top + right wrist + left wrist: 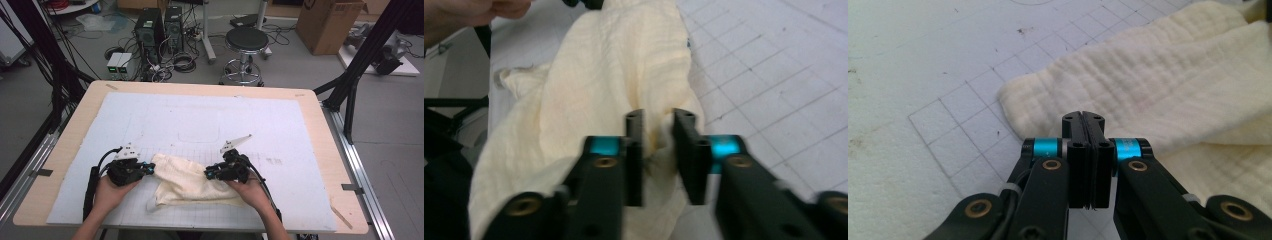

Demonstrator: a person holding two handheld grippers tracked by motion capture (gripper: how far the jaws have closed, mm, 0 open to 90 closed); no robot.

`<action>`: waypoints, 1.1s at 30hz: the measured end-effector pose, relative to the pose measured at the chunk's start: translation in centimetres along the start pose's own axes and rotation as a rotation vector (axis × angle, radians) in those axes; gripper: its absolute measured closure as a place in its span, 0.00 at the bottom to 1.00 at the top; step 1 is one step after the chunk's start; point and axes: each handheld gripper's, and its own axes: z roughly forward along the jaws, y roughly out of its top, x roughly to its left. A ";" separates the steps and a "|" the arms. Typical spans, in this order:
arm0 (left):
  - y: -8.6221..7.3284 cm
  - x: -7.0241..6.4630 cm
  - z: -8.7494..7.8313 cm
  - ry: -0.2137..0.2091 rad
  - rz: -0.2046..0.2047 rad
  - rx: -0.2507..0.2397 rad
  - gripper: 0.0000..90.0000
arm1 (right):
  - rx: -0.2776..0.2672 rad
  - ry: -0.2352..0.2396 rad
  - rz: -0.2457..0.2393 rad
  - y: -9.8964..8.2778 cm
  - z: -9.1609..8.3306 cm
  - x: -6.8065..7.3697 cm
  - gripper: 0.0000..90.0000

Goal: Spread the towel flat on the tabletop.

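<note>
1. A rumpled cream-coloured woven cloth (187,181) lies near the front edge of the white gridded foam mat (210,125); the mat covers a pale wooden table (327,145).
2. The left gripper (1083,120) sits at the cloth's left end; its jaws are pressed together, just touching the cloth's edge, nothing seen between them.
3. The right gripper (659,122) is at the cloth's right end; its jaws stand apart astride a bunched fold.

Cream cloth (187,181) between left gripper (148,168) and right gripper (210,173)
</note>
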 end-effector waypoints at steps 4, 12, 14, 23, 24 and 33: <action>0.5 0.1 0.2 -0.007 -0.032 -0.045 0.99 | -0.020 -0.072 -0.007 0.0 -1.2 0.0 0.96; 1.8 -1.0 1.0 -0.047 -0.026 -0.075 0.99 | -0.145 -0.269 -0.071 -0.4 -5.9 1.3 0.96; 1.8 -1.2 1.2 -0.048 -0.022 -0.057 0.99 | -0.130 -0.278 -0.074 -0.9 -6.0 1.4 0.96; 1.4 -1.4 1.6 -0.053 0.013 0.014 0.98 | 0.028 -0.191 0.011 -3.4 -3.7 0.6 0.79; 1.4 -1.4 1.6 -0.056 0.012 0.018 0.97 | 0.008 -0.184 0.016 -3.4 -4.0 0.6 0.77; 1.3 -1.4 1.4 -0.062 0.010 0.019 0.91 | -0.138 -0.261 0.057 -3.0 -7.0 -0.9 0.69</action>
